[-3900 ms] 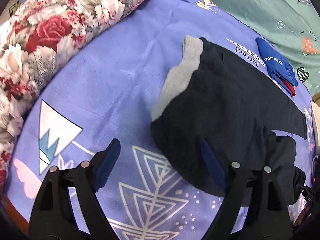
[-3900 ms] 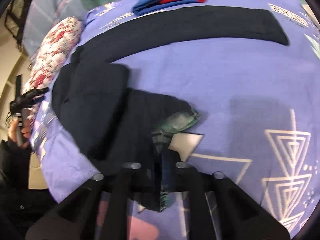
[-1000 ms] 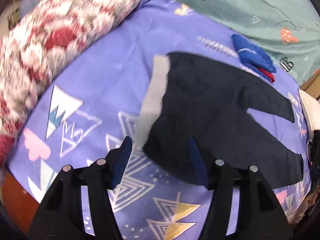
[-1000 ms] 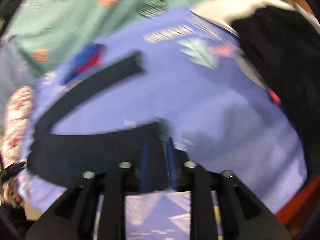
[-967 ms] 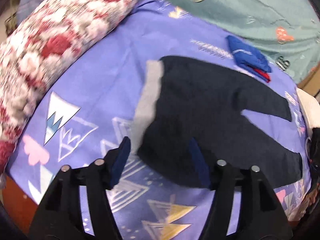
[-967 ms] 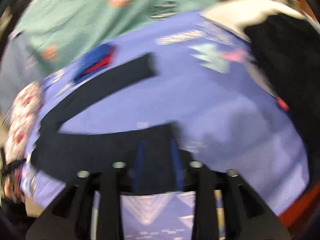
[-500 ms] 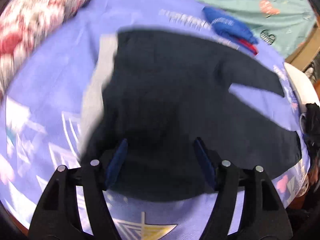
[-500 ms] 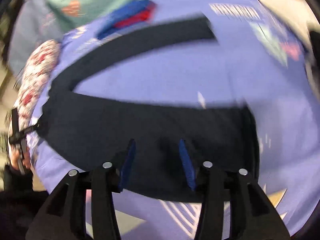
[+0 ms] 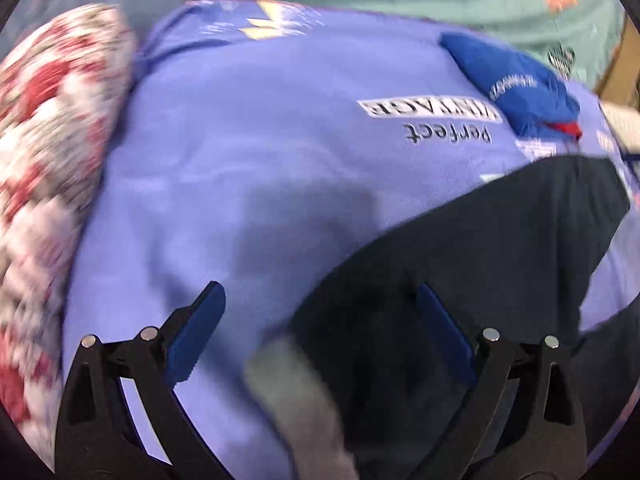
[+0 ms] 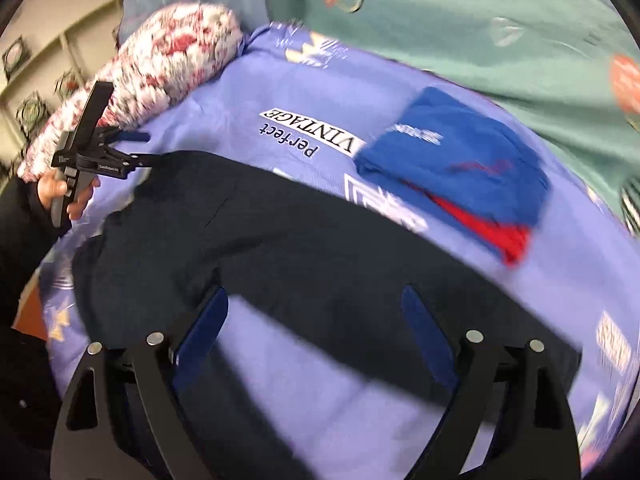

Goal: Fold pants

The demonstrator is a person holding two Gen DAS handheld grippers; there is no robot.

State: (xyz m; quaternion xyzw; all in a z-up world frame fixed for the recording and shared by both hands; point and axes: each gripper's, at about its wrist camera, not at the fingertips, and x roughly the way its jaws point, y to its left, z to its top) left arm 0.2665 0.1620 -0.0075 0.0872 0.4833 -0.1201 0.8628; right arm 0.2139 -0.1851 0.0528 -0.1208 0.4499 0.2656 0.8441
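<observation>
Dark navy soft-knit pants (image 10: 320, 248) with a grey waistband (image 9: 296, 392), spread flat on the lavender printed fleece blanket (image 9: 260, 160), both legs fanned apart, no fold made yet. Judged as the very start: laid out, nothing doubled over. Left gripper (image 9: 320, 328) with blue-padded fingers (image 9: 196, 328) wide apart, hovering over the far waistband corner, clamping nothing. Right gripper (image 10: 316, 320) likewise spread wide, empty, poised above the far leg partway along. Likely next: pinching that far edge and bringing one leg over the other, then halving lengthwise. Nearby: folded blue and red garment (image 10: 460, 168), floral red-and-white pillow (image 9: 48, 140), teal patterned sheet (image 10: 480, 20).
</observation>
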